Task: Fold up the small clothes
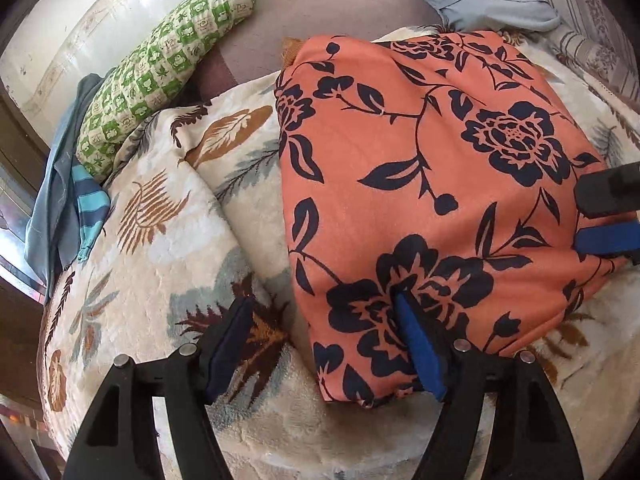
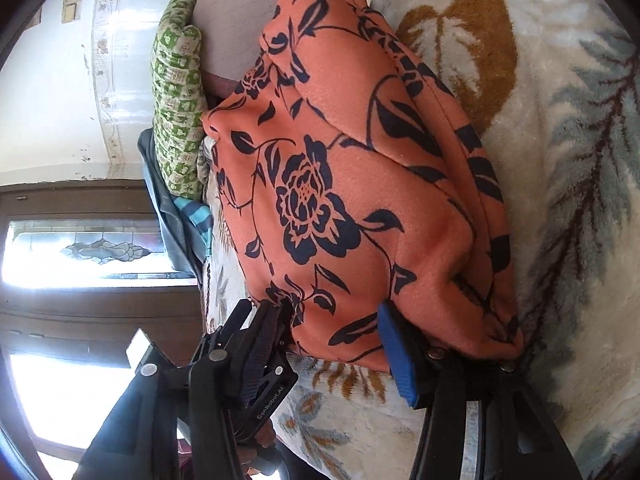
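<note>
A plush cream blanket point(image 1: 168, 248) printed with brown and grey-blue leaves covers the bed, with a pale wall behind it and a dark wooden door with a leaded glass pane point(image 2: 96, 248) visible in the right wrist view. On the blanket lies the folded orange garment with a dark navy flower print point(image 1: 420, 184), a thick, roughly squared bundle. The left gripper point(image 1: 324, 320) stands wide: its one blue-padded finger rests on the near edge of the orange garment, pressing onto a dark flower, while the other finger sits off the cloth over the blanket, so nothing is pinched between them. The right gripper point(image 2: 336, 324) is about half open, with the near corner of the orange garment lying between its fingers; its blue pad touches the cloth on one side, but the other finger is hidden behind the left gripper's body, so I cannot tell whether it truly grips. Beyond the garment a green-and-white checked cushion point(image 1: 168, 68) lies against the wall, next to a heap of grey-blue and turquoise-striped clothes point(image 1: 72, 208).
</note>
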{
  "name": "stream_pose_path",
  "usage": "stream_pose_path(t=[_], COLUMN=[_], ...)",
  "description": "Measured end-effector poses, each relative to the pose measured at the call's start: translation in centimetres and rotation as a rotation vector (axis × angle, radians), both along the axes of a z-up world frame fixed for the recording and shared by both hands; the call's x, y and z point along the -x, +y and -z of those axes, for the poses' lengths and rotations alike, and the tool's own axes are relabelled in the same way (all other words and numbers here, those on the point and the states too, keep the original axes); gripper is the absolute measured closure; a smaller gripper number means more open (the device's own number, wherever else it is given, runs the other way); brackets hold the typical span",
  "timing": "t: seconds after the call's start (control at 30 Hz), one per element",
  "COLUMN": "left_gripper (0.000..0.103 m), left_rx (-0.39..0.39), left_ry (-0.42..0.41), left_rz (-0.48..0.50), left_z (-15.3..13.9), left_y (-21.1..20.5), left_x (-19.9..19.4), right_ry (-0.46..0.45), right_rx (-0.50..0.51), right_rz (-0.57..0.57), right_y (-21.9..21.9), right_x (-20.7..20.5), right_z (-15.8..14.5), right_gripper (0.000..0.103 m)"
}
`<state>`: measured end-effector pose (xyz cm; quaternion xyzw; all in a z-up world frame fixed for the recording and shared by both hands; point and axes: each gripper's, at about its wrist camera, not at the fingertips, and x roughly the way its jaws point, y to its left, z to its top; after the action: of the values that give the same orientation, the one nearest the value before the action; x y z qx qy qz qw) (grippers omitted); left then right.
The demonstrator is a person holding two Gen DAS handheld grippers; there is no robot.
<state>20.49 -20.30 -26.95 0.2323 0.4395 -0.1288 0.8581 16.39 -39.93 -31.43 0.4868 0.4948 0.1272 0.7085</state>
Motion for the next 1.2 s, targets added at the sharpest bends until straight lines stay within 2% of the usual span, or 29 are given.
stream_pose_path(t=[0.1,0.17,0.27,0.33,0.47,0.57,0.73,0.77,0.83,0.93,1.03,1.1,1.2], left_gripper=[0.028,0.029,0.029,0.029,0.029,0.029,0.028,0.026,0.011,0.0,0.0,0.0,0.0], left_rx=[0.017,0.051,0.091,0.103,0.067,0.038,0.016,0.015,0.0,0.03,0.087,0.077,0.078], left_ry=[0.014,0.016,-0.053,-0.097,-0.136,-0.129,-0.024,-0.007,0.011,0.013,-0.007,-0.041,-0.049], left_rz=[0.014,0.031,0.05,0.064,0.076,0.071,-0.022,-0.052,-0.108,-0.178,-0.185,-0.185,-0.185], left_z=[-1.3,-2.6,-5.1,-6.6,-7.9,-7.3,-4.1,-3.3,-1.7,-0.2,0.5,0.3,-0.4], left_y=[0.0,0.3,0.2,-0.5,-3.5,-6.1,-9.1,-9.2,-9.2,-8.2,-7.5,-7.6,-7.3], left_x=[0.0,0.2,-0.2,-1.2,-4.8,-8.1,-14.3,-15.2,-16.5,-17.4,-17.3,-16.7,-15.9], right_ry=[-0.03,-0.093,-0.181,-0.213,-0.236,-0.206,-0.161,-0.149,-0.134,-0.121,-0.113,-0.109,-0.116], right_rx=[-0.018,-0.026,0.019,0.011,0.001,-0.042,-0.06,-0.065,-0.073,-0.1,-0.102,-0.102,-0.093], right_rz=[0.042,0.083,0.186,0.25,0.331,0.359,0.364,0.362,0.353,0.349,0.342,0.343,0.336], right_y=[-0.4,-1.2,-2.8,-3.6,-4.6,-4.9,-5.2,-5.3,-5.4,-5.7,-5.6,-5.5,-5.4], right_x=[0.3,0.5,0.7,0.6,-0.1,-0.9,-2.0,-2.1,-2.4,-2.7,-3.0,-3.0,-3.1], right_z=[-0.8,-1.8,-3.6,-4.0,-4.0,-2.9,-1.5,-1.2,-0.8,-0.3,0.0,0.1,0.0], right_gripper=[0.046,0.046,0.046,0.046,0.046,0.046,0.045,0.045,0.045,0.045,0.045,0.045,0.045])
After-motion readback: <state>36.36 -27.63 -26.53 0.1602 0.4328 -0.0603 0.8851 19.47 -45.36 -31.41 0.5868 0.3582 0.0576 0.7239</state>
